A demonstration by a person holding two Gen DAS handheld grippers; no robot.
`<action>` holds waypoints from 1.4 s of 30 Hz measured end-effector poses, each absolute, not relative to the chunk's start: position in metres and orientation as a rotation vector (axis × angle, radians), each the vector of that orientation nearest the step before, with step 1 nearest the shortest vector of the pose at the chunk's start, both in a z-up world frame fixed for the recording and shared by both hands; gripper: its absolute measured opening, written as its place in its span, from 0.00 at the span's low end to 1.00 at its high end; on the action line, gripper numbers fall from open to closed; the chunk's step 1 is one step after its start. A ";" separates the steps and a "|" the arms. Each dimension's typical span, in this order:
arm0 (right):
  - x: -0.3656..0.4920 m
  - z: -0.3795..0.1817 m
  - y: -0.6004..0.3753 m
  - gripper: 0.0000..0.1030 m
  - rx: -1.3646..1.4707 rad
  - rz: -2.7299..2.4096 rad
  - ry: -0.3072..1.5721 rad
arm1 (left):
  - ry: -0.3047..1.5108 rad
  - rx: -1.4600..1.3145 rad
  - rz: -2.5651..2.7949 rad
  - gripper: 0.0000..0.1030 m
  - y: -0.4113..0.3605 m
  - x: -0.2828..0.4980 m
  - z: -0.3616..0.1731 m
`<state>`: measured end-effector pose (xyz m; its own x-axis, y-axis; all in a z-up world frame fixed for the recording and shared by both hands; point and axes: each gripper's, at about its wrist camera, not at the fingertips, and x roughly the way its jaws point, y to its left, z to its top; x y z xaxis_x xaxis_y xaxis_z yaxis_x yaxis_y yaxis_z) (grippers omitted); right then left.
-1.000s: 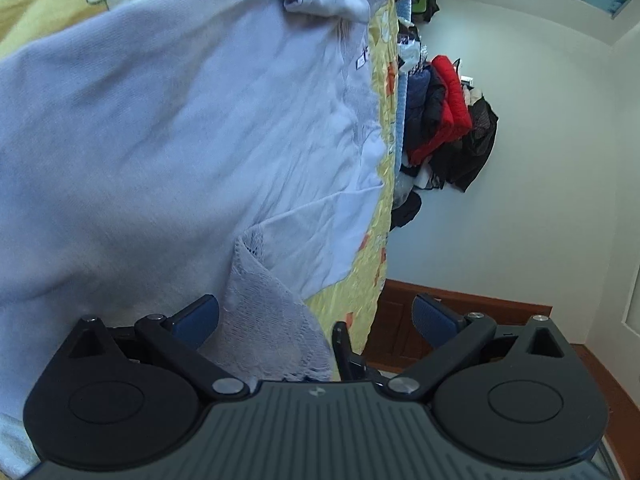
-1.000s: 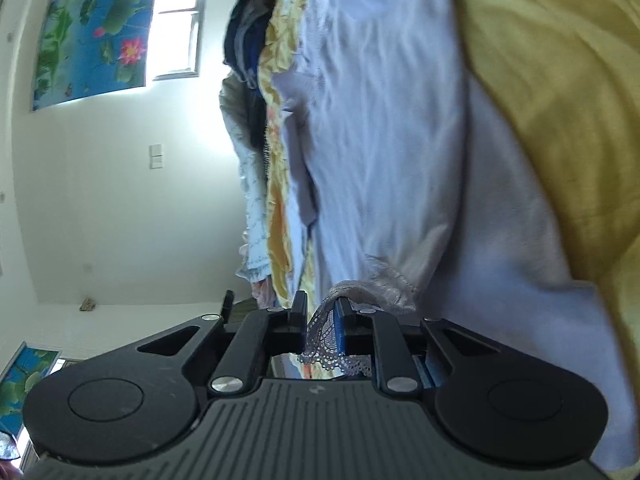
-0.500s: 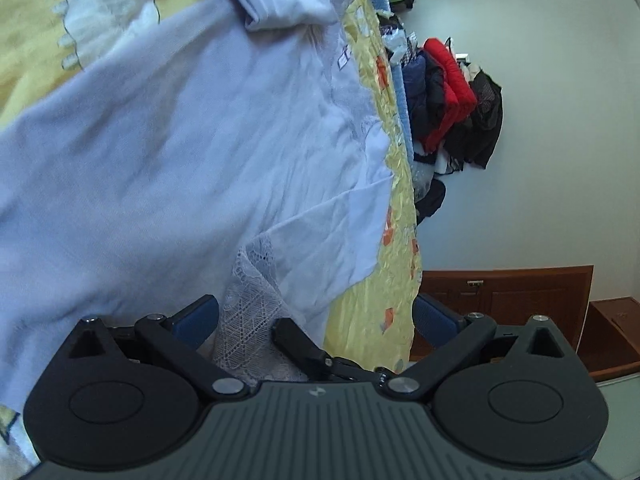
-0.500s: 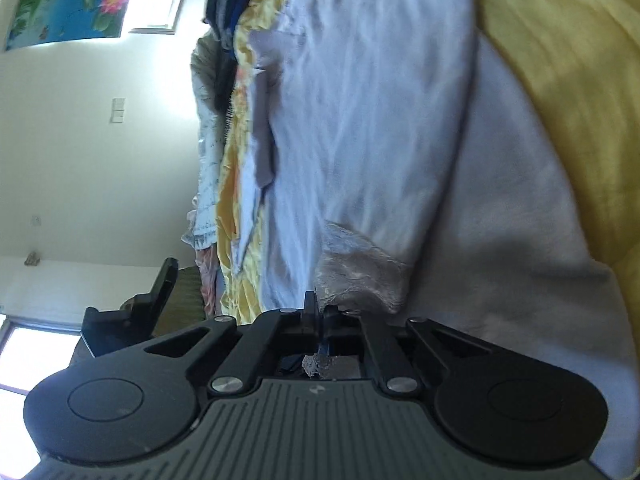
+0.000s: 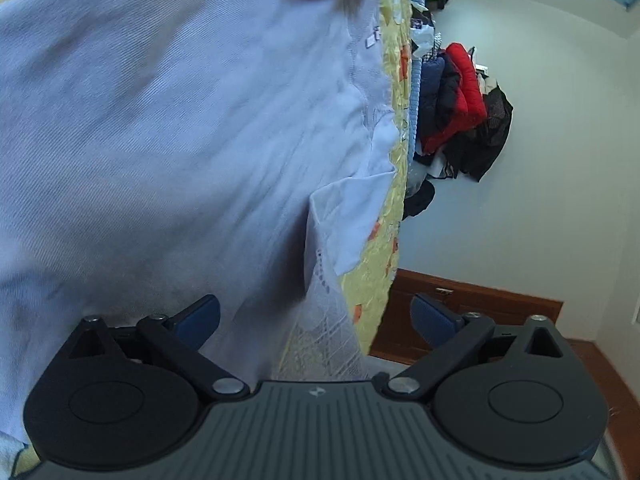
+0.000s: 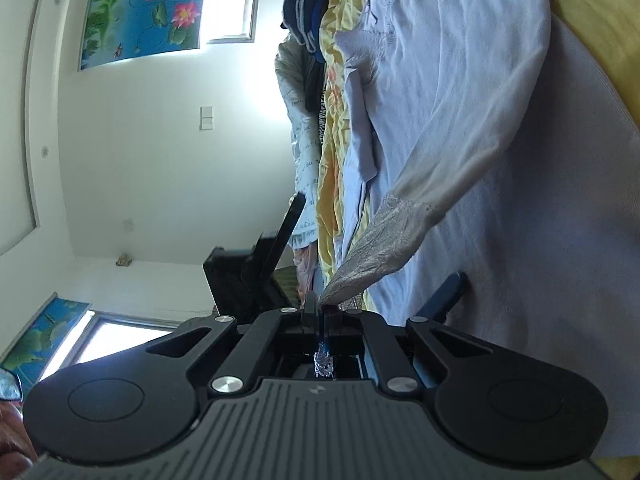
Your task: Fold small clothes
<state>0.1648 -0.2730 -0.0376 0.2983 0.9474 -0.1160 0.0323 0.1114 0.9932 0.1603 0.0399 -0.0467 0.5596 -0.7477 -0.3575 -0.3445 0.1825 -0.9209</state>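
A pale lilac-white garment [image 5: 180, 120] lies spread on a yellow bedcover [image 5: 384, 276]; it also shows in the right wrist view [image 6: 460, 92]. My left gripper [image 5: 316, 316] is open, its blue pads wide apart, with the lace cuff [image 5: 324, 328] of one sleeve lying loose between them. My right gripper [image 6: 320, 312] is shut on the lace cuff [image 6: 380, 244] of the other sleeve and holds it lifted off the garment. The left gripper's blue fingertip [image 6: 448, 292] shows beside it in the right wrist view.
A pile of clothes with a red jacket [image 5: 464, 92] hangs by the white wall past the bed edge. A brown wooden cabinet [image 5: 460, 296] stands below. In the right wrist view, a lotus painting [image 6: 144, 8], a window and a dark chair [image 6: 256, 264].
My right gripper has pulled its lace cuff up and away, stretching the sleeve. My left gripper stays open around the other cuff and has moved closer to the garment.
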 end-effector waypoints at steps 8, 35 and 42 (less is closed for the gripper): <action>0.163 -0.040 -0.271 0.09 1.254 0.906 1.064 | 1.056 -1.127 -0.297 0.07 0.036 0.169 -0.023; 0.435 -0.040 -0.295 0.72 1.079 0.427 0.999 | 0.953 -0.531 -0.056 0.01 0.077 0.096 0.007; 0.454 -0.055 -0.300 0.53 1.065 0.355 1.003 | 0.941 -0.541 -0.083 0.01 0.078 0.098 0.004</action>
